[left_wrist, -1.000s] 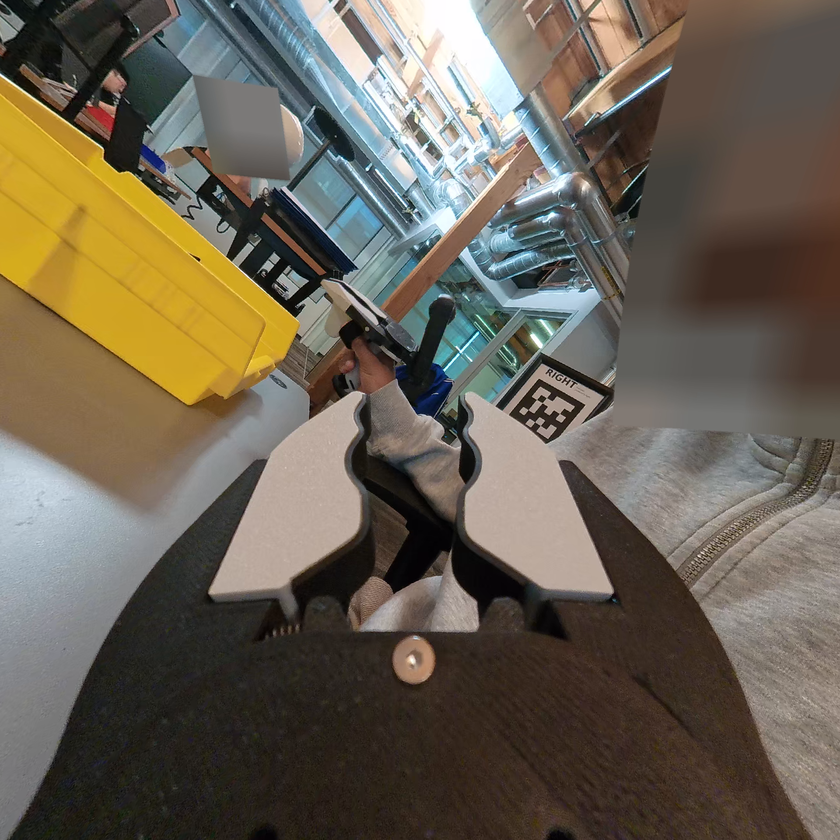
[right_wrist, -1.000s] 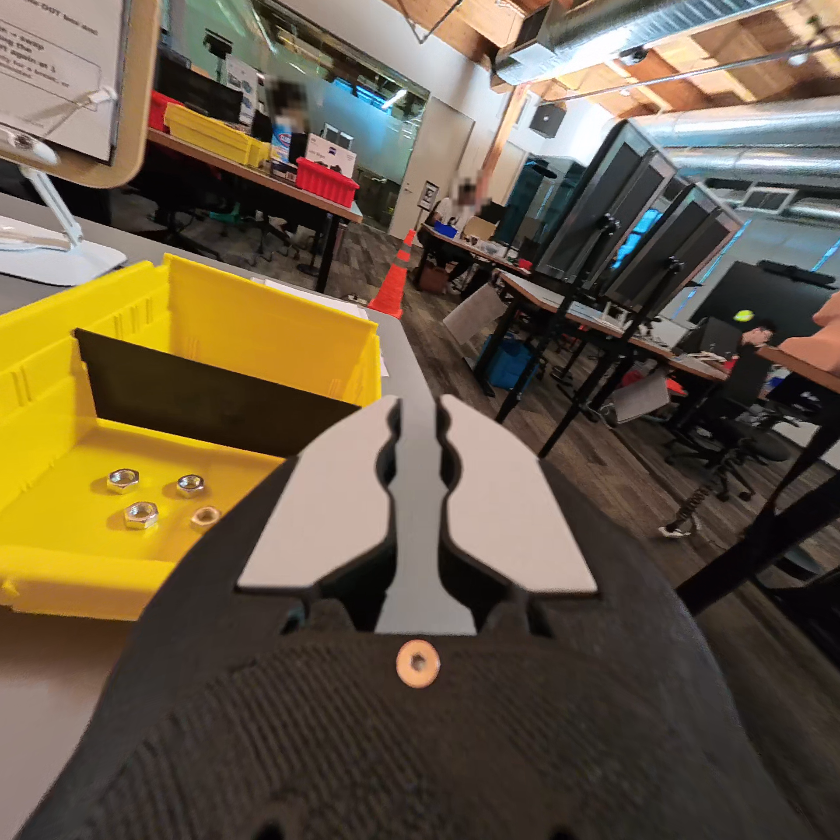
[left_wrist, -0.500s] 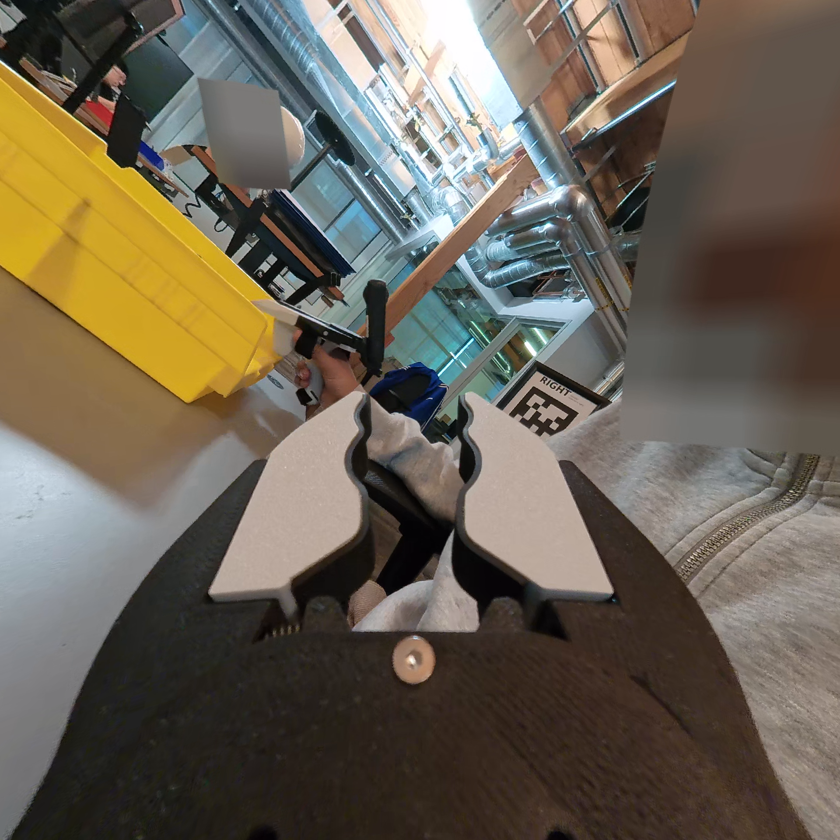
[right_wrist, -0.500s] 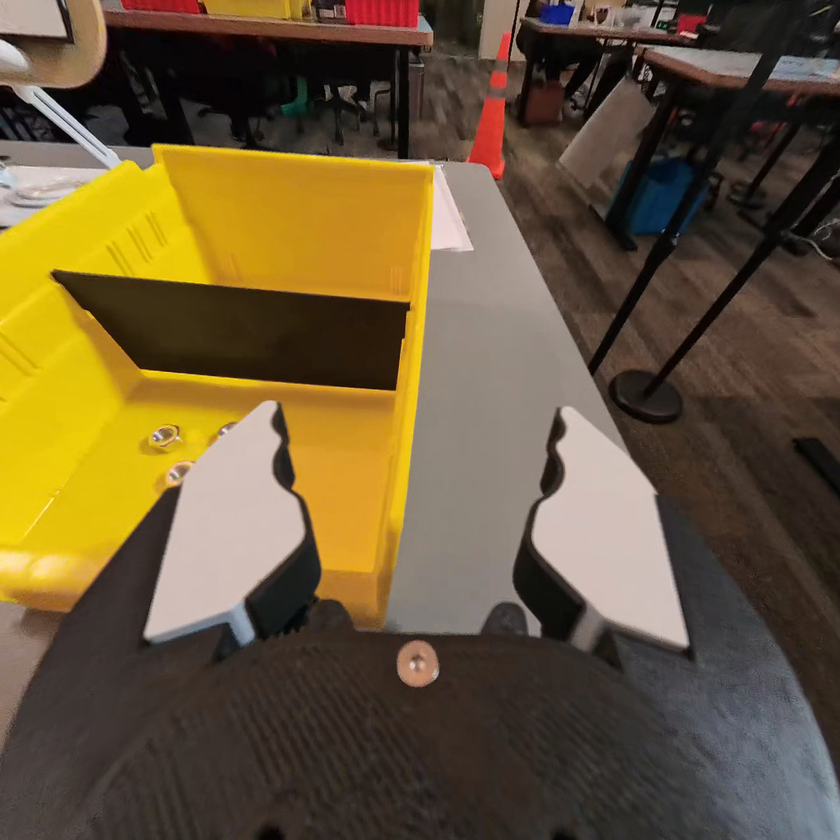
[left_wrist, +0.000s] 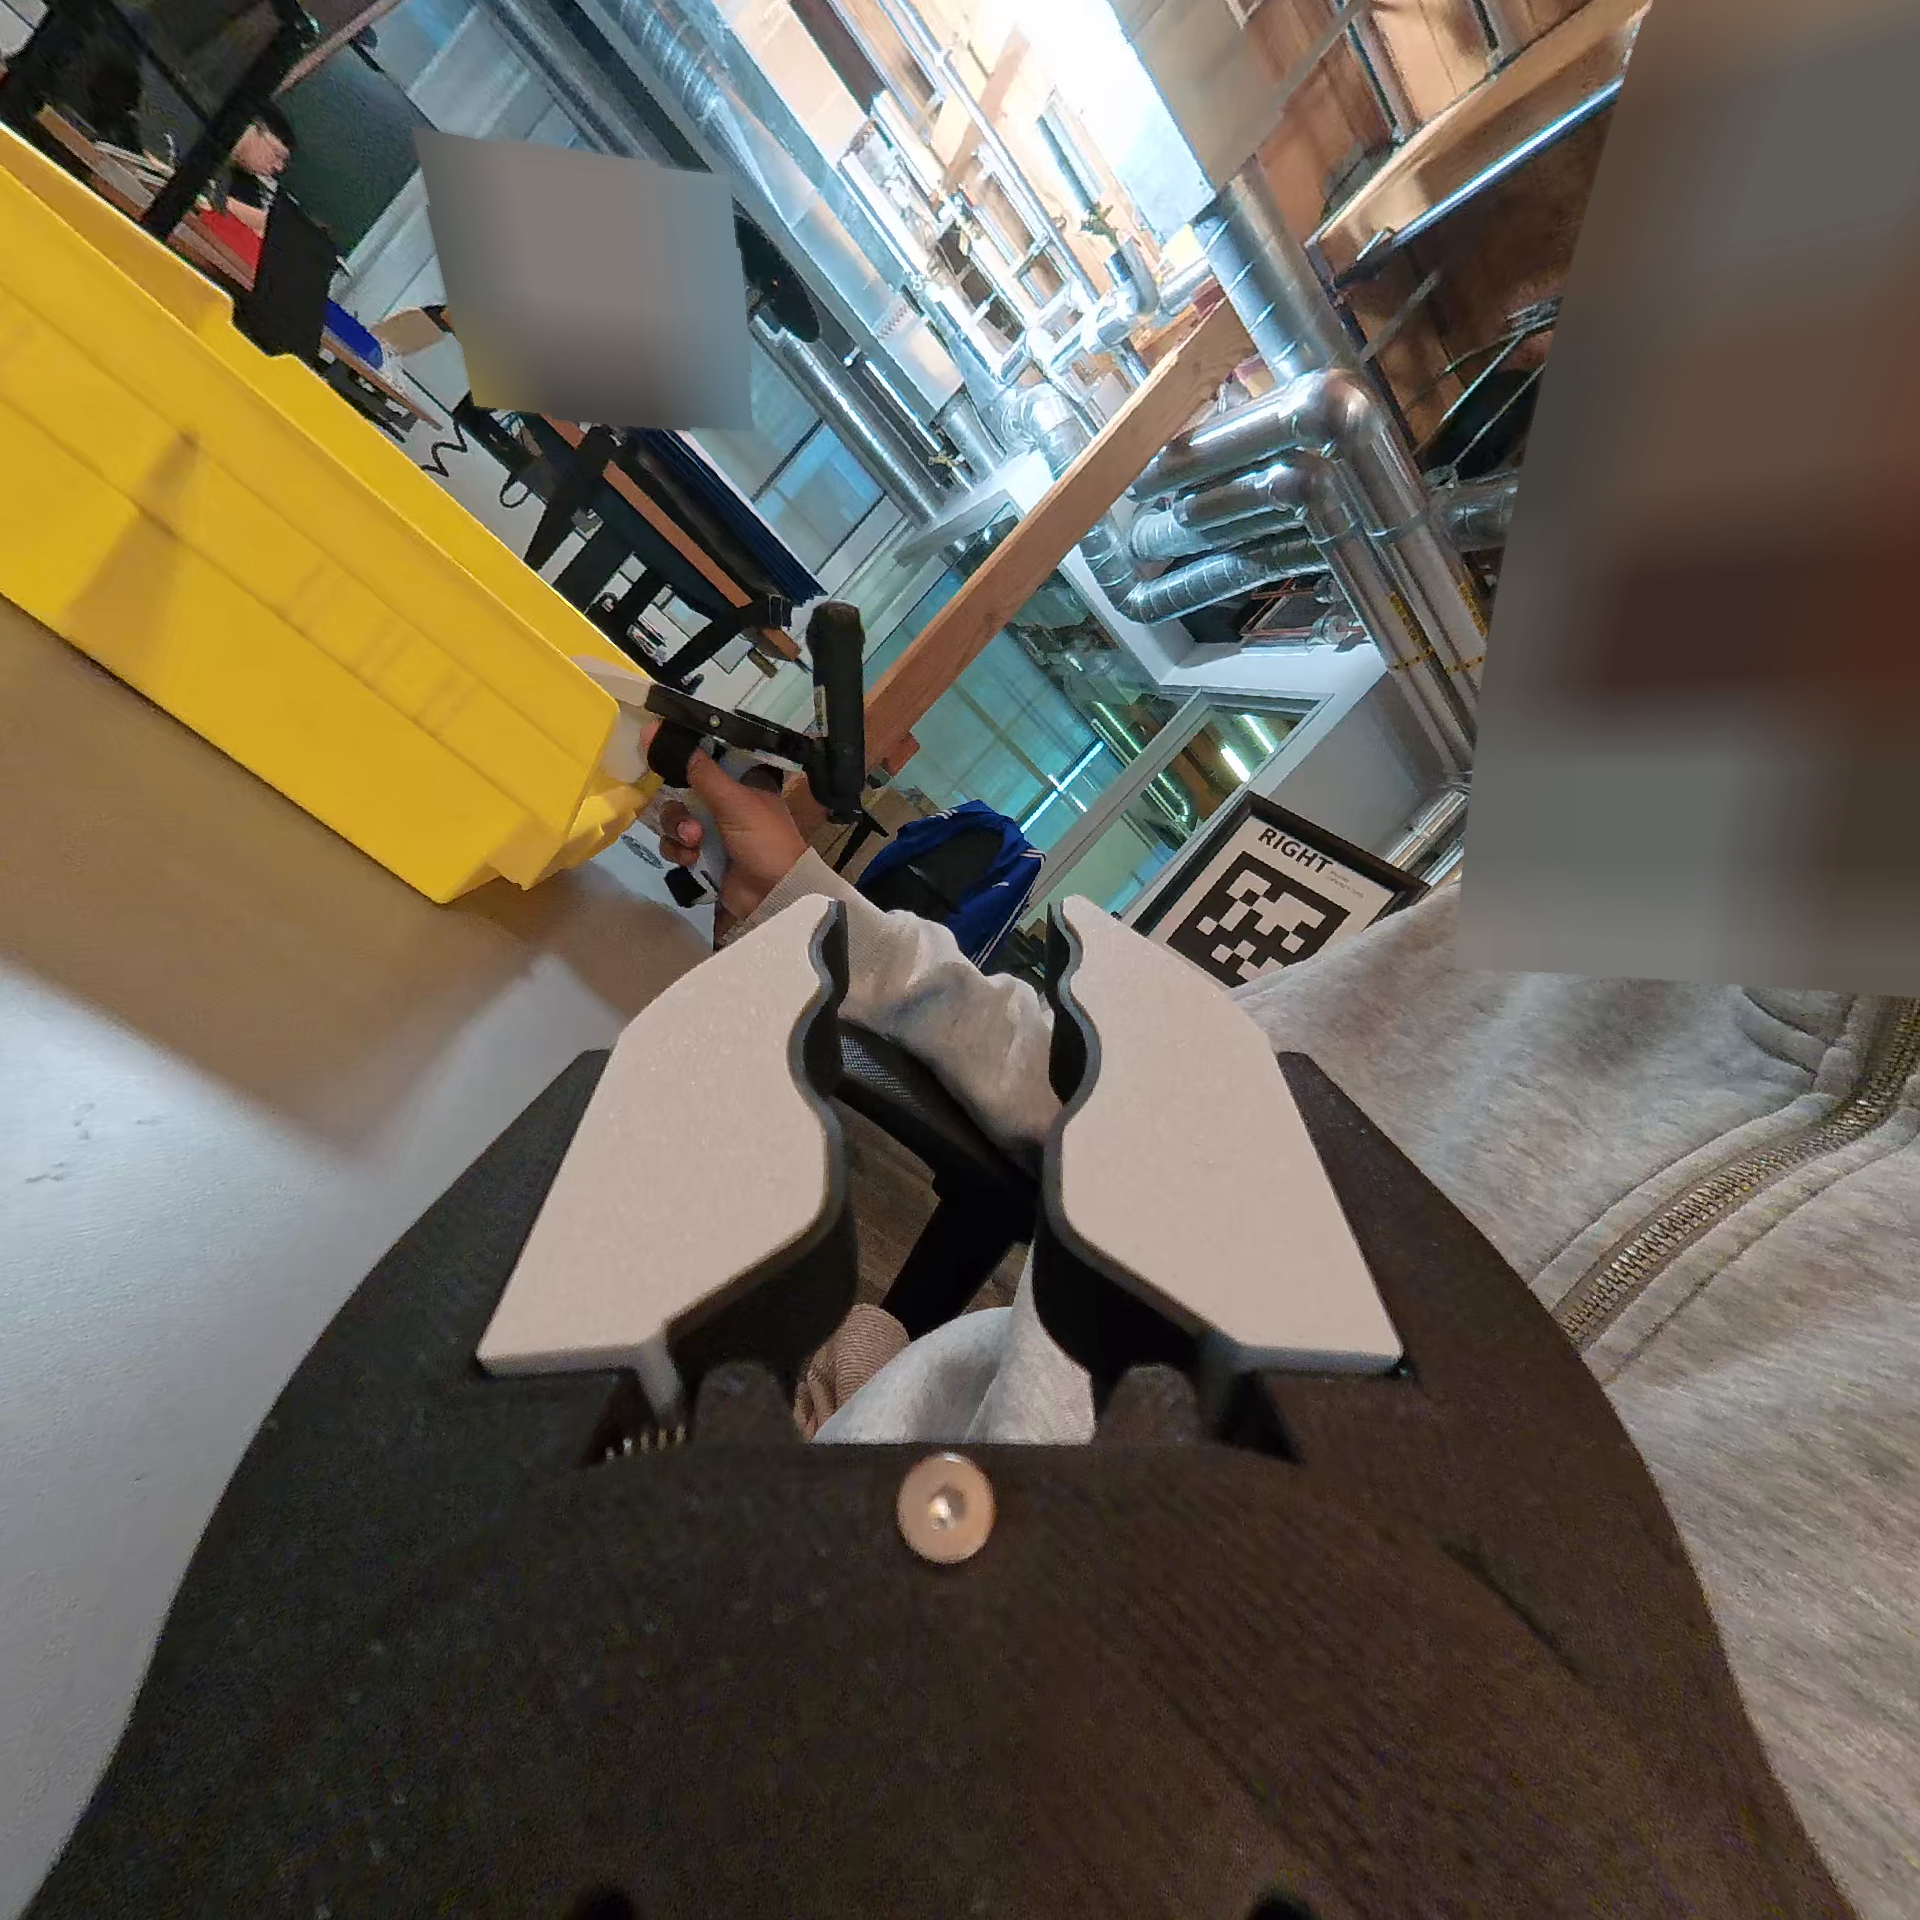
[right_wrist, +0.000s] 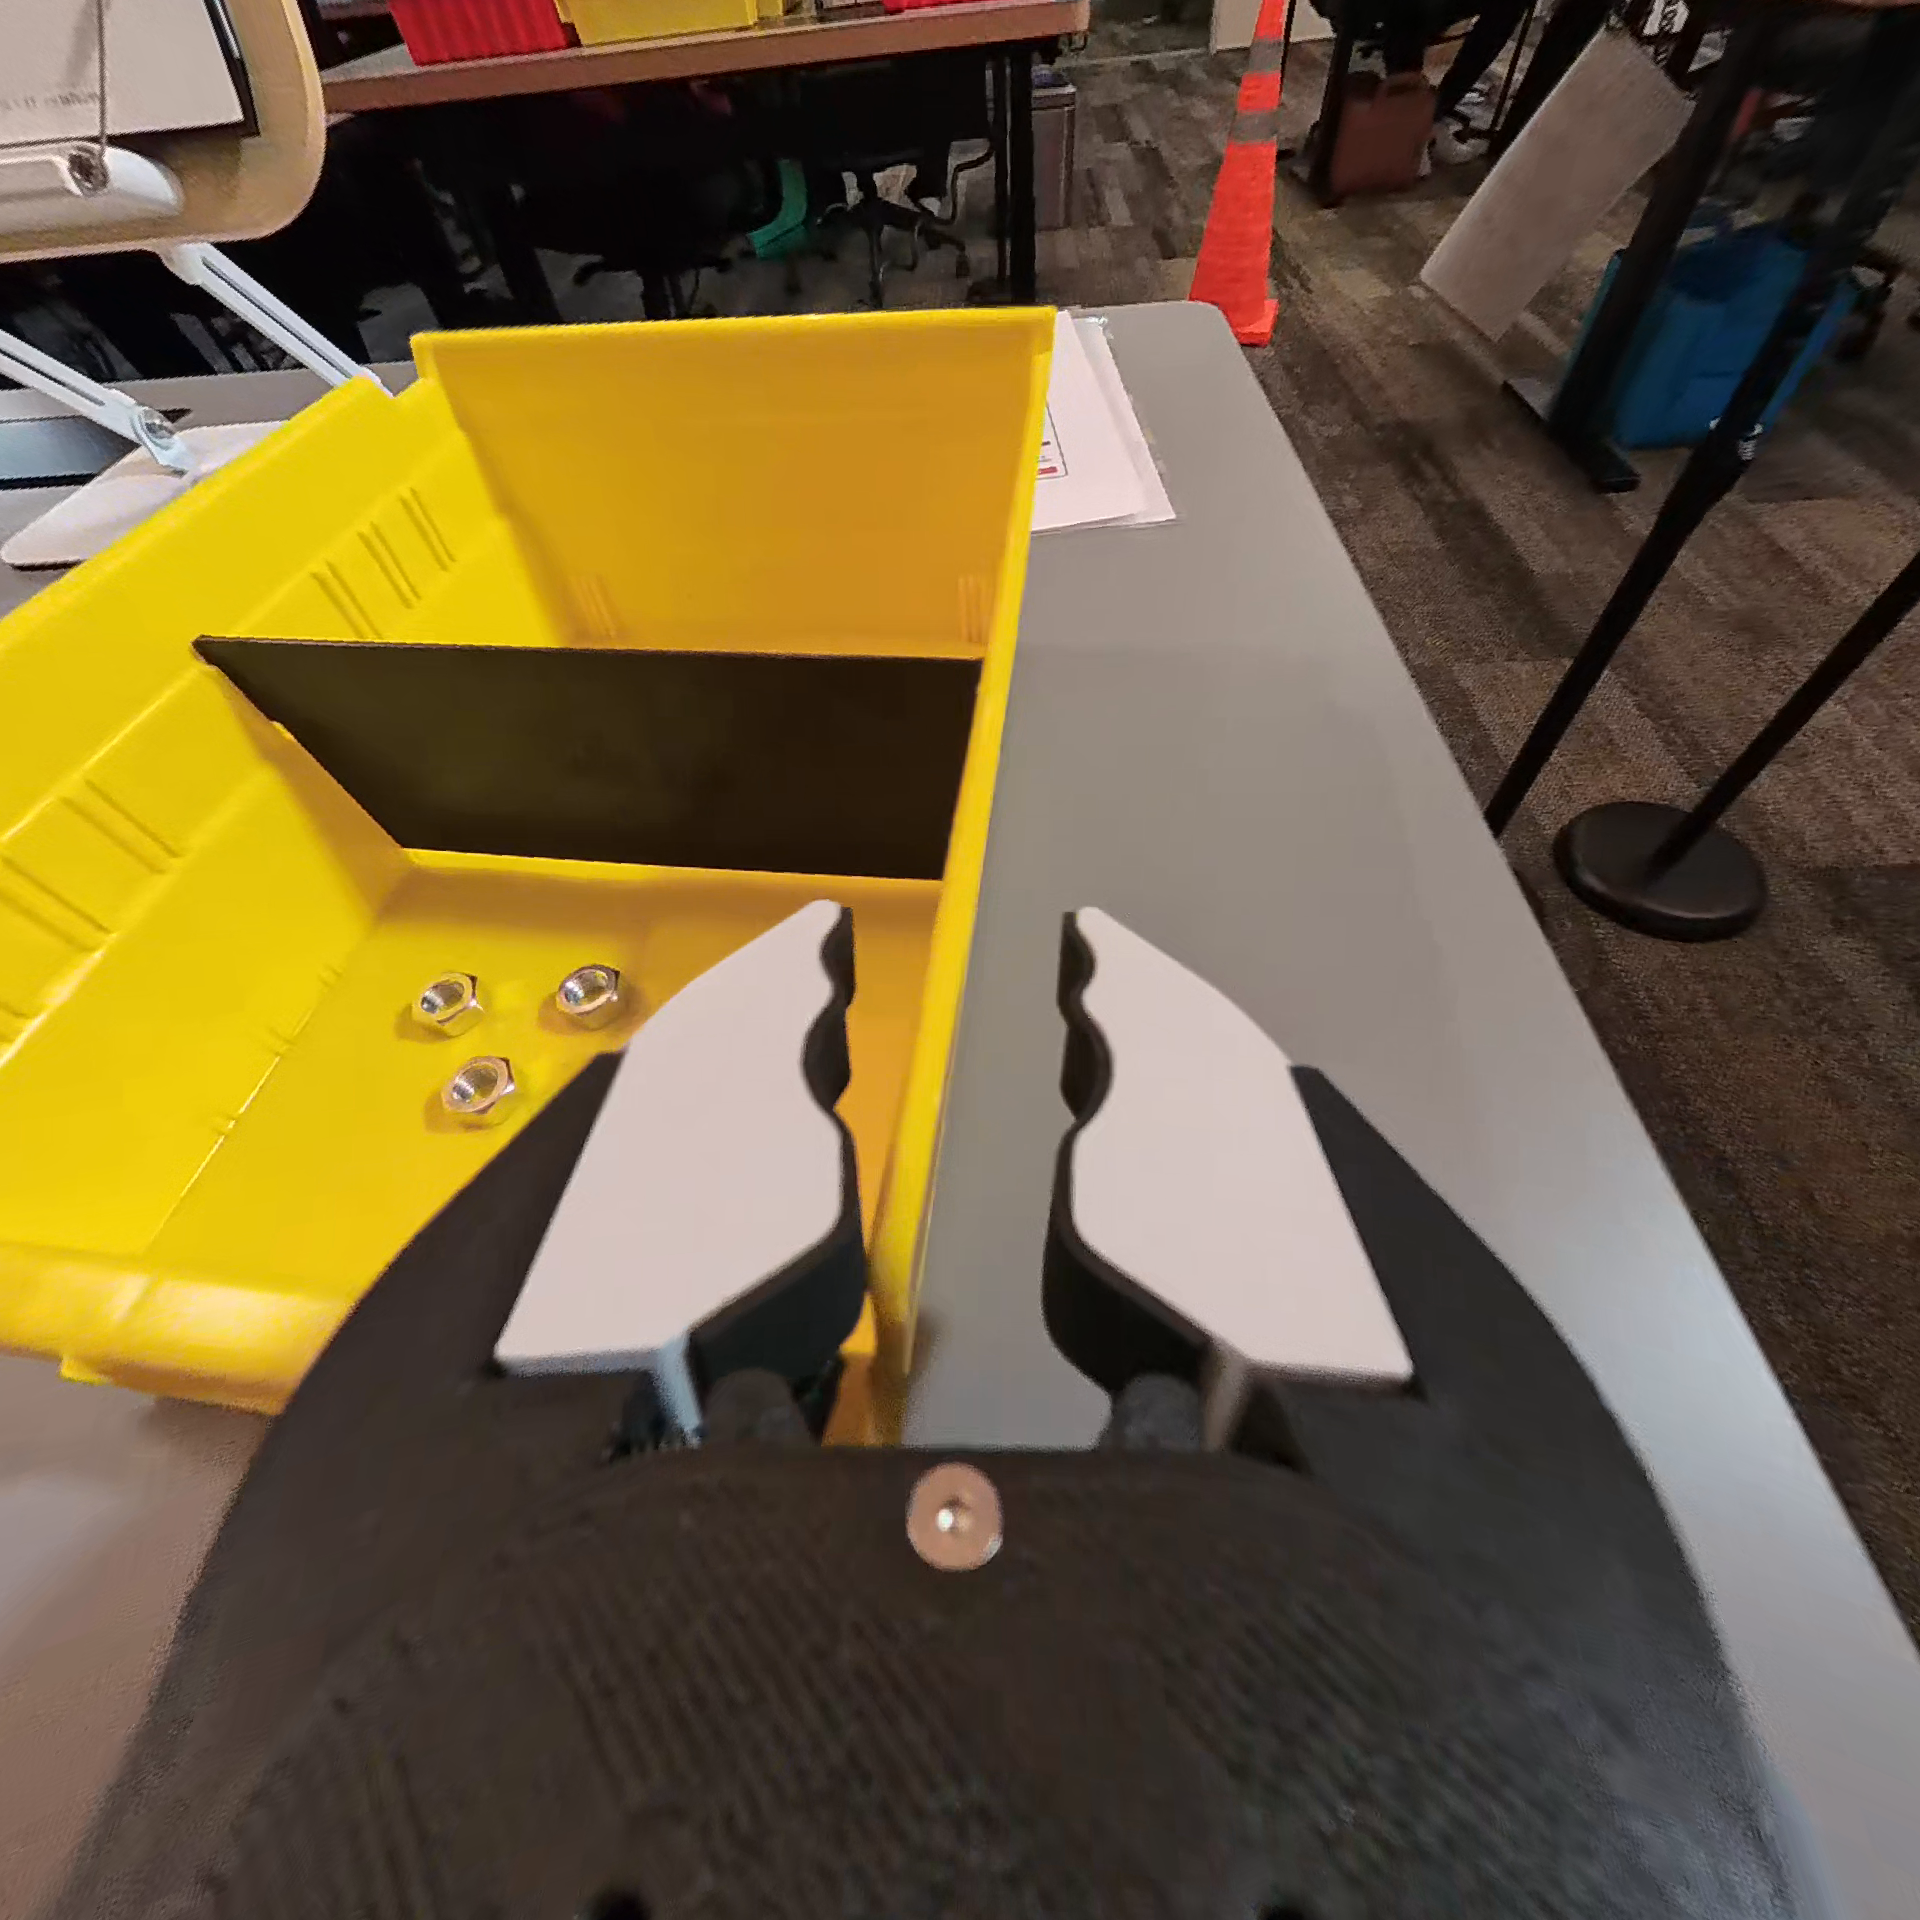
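Right gripper (right_wrist: 956, 1049) parted, astride yellow bin (right_wrist: 727, 499) wall; left gripper (left_wrist: 940, 1023) parted, empty.

Yellow bin (right_wrist: 727, 468), black divider (right_wrist: 623, 758)

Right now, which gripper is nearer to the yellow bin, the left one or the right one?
Right. The right gripper is open astride the yellow bin's right wall, near three nuts. The left gripper is open, lying apart from the bin and pointing at a grey sleeve.
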